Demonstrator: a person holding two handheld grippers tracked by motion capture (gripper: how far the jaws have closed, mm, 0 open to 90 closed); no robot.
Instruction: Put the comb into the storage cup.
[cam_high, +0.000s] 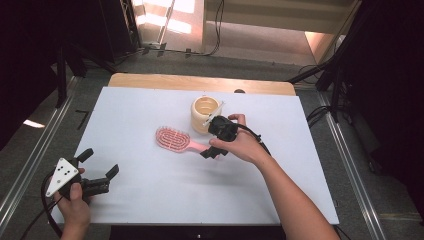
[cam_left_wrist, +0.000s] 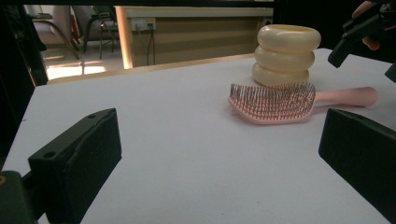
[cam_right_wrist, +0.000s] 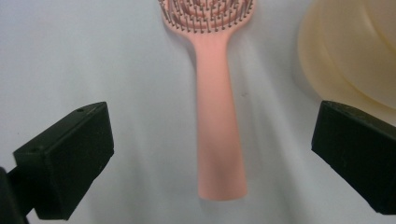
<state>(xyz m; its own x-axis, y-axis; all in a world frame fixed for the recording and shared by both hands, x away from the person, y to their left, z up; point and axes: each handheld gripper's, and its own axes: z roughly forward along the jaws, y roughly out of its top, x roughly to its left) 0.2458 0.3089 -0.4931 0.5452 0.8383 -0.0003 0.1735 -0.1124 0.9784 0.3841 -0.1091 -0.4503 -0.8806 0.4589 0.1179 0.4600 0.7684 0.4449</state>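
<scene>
In the high view the right hand (cam_high: 240, 142) covers the end of the pink hairbrush (cam_high: 175, 139) handle, and the right gripper (cam_high: 216, 140) hangs just above it, so the gap between tool and handle is hard to judge there. The right gripper view settles it: both black jaws stand wide apart and released, the handle (cam_right_wrist: 219, 135) lying free on the white table (cam_high: 150, 200) between them, touched by neither; the brush head is cut off at the top edge. The left gripper (cam_high: 97, 167) rests at the table's near left corner, jaws spread and empty, well apart from the brush. Its view shows the bristles side-on. One brush, one cream ribbed cup (cam_high: 205, 113) just beside it, two grippers
</scene>
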